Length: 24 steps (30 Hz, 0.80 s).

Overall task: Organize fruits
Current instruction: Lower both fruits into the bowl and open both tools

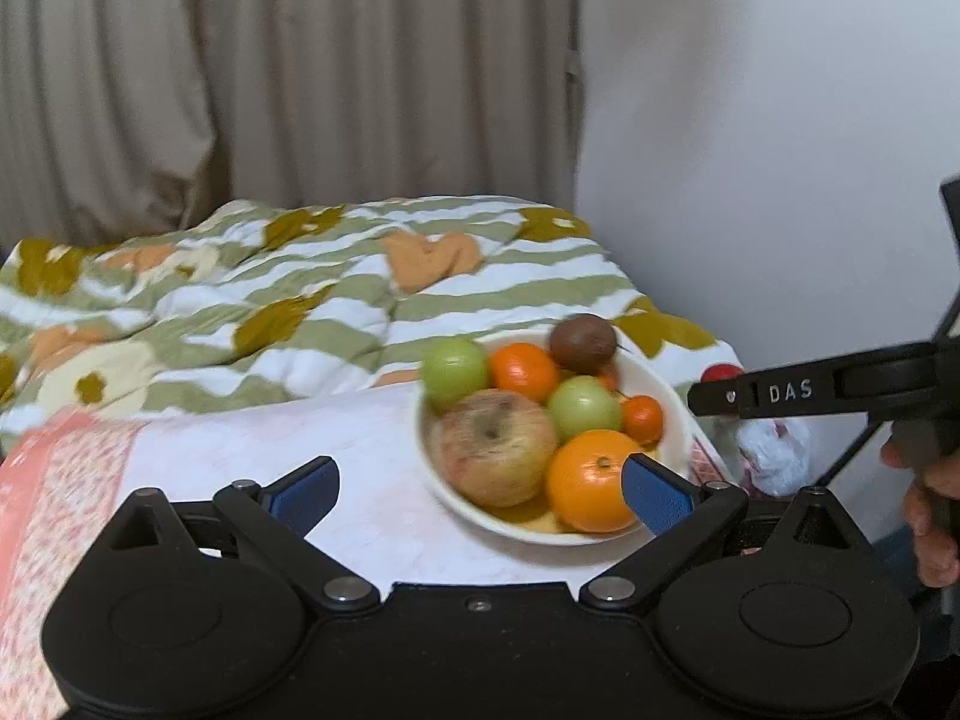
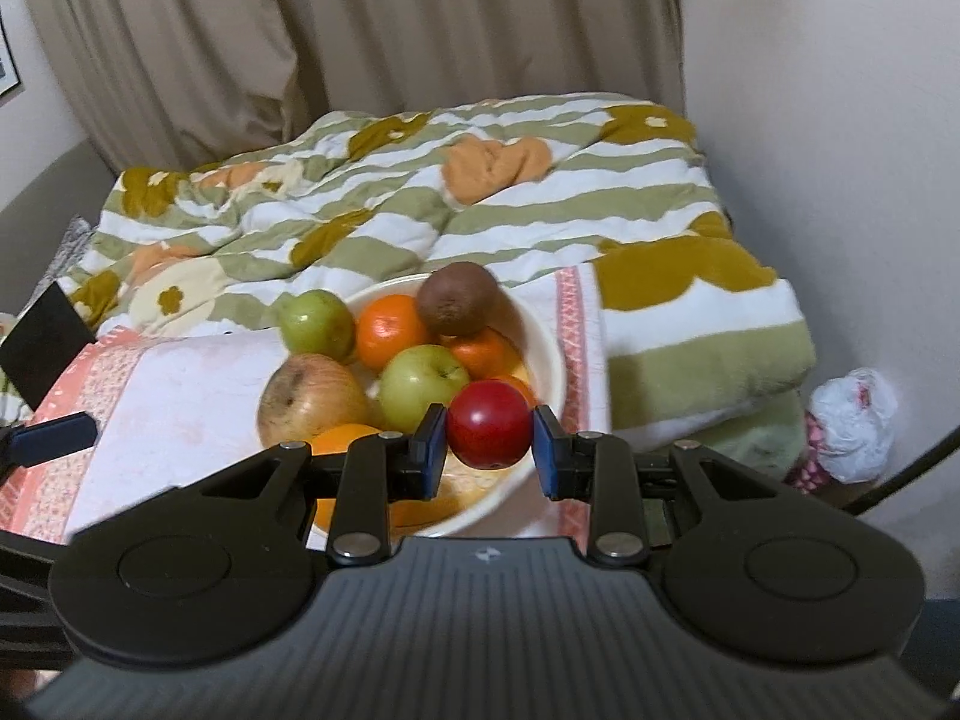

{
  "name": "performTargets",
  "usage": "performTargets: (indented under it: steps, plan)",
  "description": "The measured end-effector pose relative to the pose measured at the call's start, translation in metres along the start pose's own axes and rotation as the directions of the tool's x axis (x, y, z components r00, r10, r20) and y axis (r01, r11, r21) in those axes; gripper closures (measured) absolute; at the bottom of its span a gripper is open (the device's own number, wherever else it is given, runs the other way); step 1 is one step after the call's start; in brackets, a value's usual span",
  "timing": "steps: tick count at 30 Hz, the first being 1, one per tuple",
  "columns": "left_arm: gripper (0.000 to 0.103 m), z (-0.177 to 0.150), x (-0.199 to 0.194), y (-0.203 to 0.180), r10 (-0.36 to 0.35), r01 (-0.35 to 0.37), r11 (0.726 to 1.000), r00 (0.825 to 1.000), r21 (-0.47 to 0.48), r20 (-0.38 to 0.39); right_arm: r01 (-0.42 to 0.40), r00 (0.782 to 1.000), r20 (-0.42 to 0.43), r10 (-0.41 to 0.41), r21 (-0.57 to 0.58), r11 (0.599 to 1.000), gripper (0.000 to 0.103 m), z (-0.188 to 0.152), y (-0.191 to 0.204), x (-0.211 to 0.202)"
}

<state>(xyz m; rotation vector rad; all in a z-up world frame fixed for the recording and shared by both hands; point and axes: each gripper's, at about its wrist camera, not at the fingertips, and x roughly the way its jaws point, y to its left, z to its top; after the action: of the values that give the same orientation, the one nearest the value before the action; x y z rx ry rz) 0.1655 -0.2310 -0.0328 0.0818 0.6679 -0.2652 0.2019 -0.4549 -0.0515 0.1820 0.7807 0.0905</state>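
Note:
A cream bowl on a pink-white cloth holds a large pale apple, green apples, oranges and a brown fruit. My right gripper is shut on a small red fruit above the bowl's near right side; the red fruit also shows in the left wrist view. My left gripper is open and empty, low over the cloth at the bowl's near left.
A green-striped floral quilt lies behind the bowl. Beige curtains and a white wall stand behind. A white plastic bag lies at the right. The pink-bordered cloth spreads left of the bowl.

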Motion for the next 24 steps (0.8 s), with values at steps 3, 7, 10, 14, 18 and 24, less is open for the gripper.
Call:
performTargets:
  steps: [3,7,10,14,18,24]
  plan:
    - [0.001,-0.002,-0.010,0.010,0.034,-0.034,0.999,0.999,-0.036,-0.002,-0.019,1.000,-0.015,0.019,-0.003,1.000,0.058,0.001,0.002,0.010]
    - [0.000,-0.009,-0.016,0.020,0.062,-0.062,0.996,0.998,-0.063,-0.004,-0.048,0.998,-0.039,0.049,0.010,0.999,0.058,0.000,-0.001,0.027]
    - [0.000,-0.015,-0.016,0.025,0.081,-0.082,0.994,0.997,-0.073,-0.013,-0.062,0.996,-0.055,0.063,0.018,0.998,0.058,-0.003,-0.004,0.038]
    - [0.000,-0.022,-0.017,0.033,0.095,-0.098,0.991,0.995,-0.096,-0.030,-0.081,0.994,-0.066,0.081,0.011,0.997,0.056,-0.005,-0.005,0.048]
    - [0.000,-0.026,-0.018,0.040,0.093,-0.097,0.987,0.995,-0.131,-0.040,-0.076,0.996,-0.050,0.076,0.001,0.997,0.037,-0.008,-0.004,0.046]
    - [0.000,-0.030,-0.027,0.051,0.082,-0.088,0.981,0.996,-0.171,-0.039,-0.031,1.000,0.000,0.031,0.033,0.999,0.000,-0.011,-0.006,0.026]
